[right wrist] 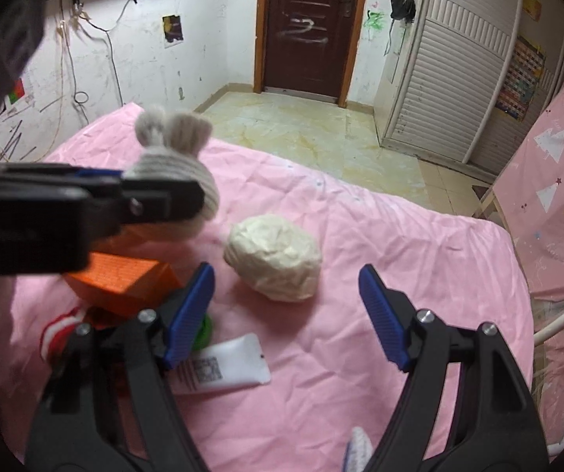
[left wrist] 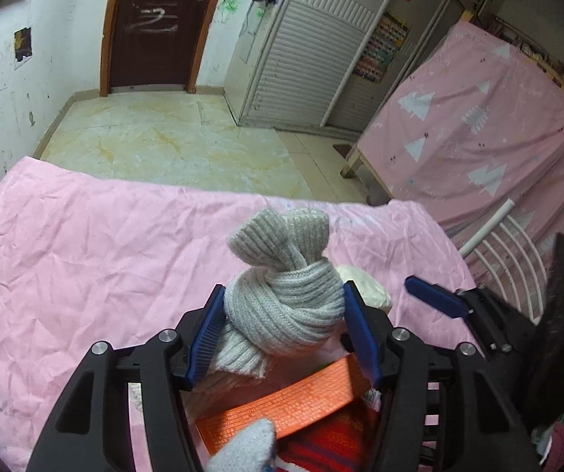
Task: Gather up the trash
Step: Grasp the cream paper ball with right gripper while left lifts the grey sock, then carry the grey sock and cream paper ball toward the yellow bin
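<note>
Well apart: paper wad (right wrist: 273, 262), bed edge (right wrist: 380, 200).

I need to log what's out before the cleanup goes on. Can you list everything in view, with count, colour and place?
Knotted knit cloth: one, grey, held up between the left jaws
Crumpled wad: one, cream, on the pink sheet
Box: one, orange, on the sheet under the cloth
Tube: one, white, near edge of sheet
Striped item: one, red and white, beside the box
Green item: one, partly hidden
Left gripper: black, blue pads
Right gripper: open above the wad
</note>
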### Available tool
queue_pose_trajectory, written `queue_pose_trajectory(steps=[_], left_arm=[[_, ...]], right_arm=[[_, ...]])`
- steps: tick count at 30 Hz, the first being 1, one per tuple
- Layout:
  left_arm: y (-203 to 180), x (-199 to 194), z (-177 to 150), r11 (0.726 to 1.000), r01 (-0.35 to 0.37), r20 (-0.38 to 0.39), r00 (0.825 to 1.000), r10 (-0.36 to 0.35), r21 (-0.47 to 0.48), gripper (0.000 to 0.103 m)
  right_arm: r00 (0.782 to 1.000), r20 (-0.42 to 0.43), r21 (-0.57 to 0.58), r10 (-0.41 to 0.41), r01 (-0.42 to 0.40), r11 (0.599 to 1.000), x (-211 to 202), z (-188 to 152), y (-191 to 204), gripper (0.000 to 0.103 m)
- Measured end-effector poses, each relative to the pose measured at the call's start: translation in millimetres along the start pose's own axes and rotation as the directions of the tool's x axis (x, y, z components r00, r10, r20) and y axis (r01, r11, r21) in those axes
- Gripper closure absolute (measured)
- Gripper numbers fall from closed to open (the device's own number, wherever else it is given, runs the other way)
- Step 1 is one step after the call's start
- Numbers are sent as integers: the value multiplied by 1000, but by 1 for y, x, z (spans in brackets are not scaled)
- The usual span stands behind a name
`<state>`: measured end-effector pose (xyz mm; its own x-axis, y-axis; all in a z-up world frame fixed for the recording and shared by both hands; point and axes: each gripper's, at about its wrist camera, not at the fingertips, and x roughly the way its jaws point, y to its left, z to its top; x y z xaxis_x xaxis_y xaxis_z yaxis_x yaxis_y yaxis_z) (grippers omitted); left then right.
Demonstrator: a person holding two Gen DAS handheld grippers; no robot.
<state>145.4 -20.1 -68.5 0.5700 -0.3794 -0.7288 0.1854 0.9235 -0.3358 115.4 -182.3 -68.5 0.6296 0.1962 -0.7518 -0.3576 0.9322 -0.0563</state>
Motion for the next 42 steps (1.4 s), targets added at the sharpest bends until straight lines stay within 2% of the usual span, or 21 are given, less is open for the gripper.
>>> queue_pose_trajectory(steps=[7,8,9,10,14,21,29,42], left_arm=[[1,-27,4,999,-37,88,995,38,-14,53],[-1,-32,4,999,-49,103,993,50,-13,53],[-2,-35,4,998,-55,111,992,56,-12,53],[-3,-38,4,998,-56,115,992,57,-11,53],[-9,-50,2,997,-80,142,987,80,-6,53],[-18,-69,-4,993,-120,174,978,116,12,53],[-57,-83,-12,989,-129,193,975,113,70,53],[-146,-76,-38,968,-138,184,978,99,208,53]], right_arm=[[1000,-12,9,9,-9,1000,12,6,6,31],[1000,-14,11,10,-10,1000,13,6,5,34],[1000,-17,13,11,-11,1000,14,6,5,44],[1000,-19,18,13,-12,1000,15,6,5,50],[1000,5,33,8,-8,999,12,6,3,52],[996,93,93,1,-10,996,-20,2,-10,52],[985,172,141,-34,10,990,-62,-13,-29,52],[961,252,284,-112,37,958,-120,-64,-97,51]])
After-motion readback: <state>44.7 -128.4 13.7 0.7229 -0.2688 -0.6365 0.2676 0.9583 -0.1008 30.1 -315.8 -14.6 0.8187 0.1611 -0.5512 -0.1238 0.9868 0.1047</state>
